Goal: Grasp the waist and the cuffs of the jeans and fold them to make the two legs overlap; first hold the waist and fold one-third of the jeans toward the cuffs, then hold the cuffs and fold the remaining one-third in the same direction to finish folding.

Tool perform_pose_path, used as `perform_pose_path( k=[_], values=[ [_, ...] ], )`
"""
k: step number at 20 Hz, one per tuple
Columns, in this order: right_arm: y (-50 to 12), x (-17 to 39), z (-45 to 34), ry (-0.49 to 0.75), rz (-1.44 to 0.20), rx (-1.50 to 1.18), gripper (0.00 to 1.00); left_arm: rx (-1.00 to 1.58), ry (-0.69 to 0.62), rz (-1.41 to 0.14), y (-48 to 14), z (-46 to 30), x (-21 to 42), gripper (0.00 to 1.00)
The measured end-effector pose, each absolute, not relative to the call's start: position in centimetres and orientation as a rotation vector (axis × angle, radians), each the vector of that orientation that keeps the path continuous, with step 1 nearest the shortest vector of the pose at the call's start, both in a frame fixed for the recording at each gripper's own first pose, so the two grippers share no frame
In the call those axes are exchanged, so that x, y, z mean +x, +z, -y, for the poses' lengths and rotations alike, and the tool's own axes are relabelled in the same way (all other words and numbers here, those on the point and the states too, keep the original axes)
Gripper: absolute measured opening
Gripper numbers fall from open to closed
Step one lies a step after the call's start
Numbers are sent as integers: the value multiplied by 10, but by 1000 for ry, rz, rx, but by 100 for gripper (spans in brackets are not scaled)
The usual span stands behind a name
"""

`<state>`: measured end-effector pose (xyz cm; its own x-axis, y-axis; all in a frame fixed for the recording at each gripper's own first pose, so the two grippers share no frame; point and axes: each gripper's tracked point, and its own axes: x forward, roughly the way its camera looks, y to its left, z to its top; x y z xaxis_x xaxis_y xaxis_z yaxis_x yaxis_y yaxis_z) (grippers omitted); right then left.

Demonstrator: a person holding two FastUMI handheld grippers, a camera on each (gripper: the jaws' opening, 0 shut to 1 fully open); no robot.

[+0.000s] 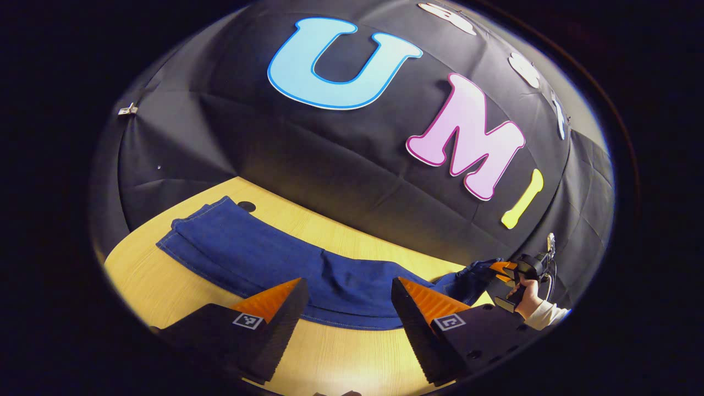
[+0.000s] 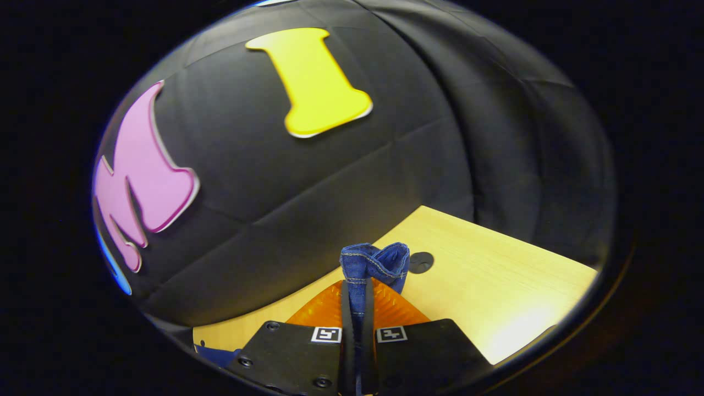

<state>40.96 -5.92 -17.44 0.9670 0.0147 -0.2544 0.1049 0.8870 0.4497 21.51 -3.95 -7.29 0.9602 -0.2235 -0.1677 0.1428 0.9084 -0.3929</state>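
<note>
Dark blue jeans [image 1: 264, 258] lie flat along the wooden table [image 1: 165, 286], stretched from far left to right. My left gripper [image 1: 349, 283] is open, its two fingers hovering over the near edge of the jeans' middle with nothing between them. At the right end, my right gripper [image 1: 509, 272], held by a hand in a white sleeve [image 1: 542, 313], lifts that end of the jeans. In the right gripper view, my right gripper [image 2: 357, 300] is shut on a bunched, stitched edge of the jeans [image 2: 377, 261], which sticks up past the fingertips.
A dark round hole [image 1: 246, 206] is set in the table near the wall, behind the jeans' far left end; the hole [image 2: 421, 262] also appears just past the held fabric. Black cloth closes off the back. Bare table [image 2: 495, 275] lies to the right.
</note>
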Motion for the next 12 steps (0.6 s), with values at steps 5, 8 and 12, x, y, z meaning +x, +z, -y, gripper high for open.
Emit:
perform_pose_path(
  k=[5,8,12],
  values=[
    [-194,393,17,220,-227,392,8,-432,-180,-223,-85,22,188,96],
    [-189,377,15,371,-243,359,8,-463,-169,-225,-94,8,174,96],
    [-246,364,11,501,-383,266,8,-499,-146,-223,-108,-11,158,96]
  ],
)
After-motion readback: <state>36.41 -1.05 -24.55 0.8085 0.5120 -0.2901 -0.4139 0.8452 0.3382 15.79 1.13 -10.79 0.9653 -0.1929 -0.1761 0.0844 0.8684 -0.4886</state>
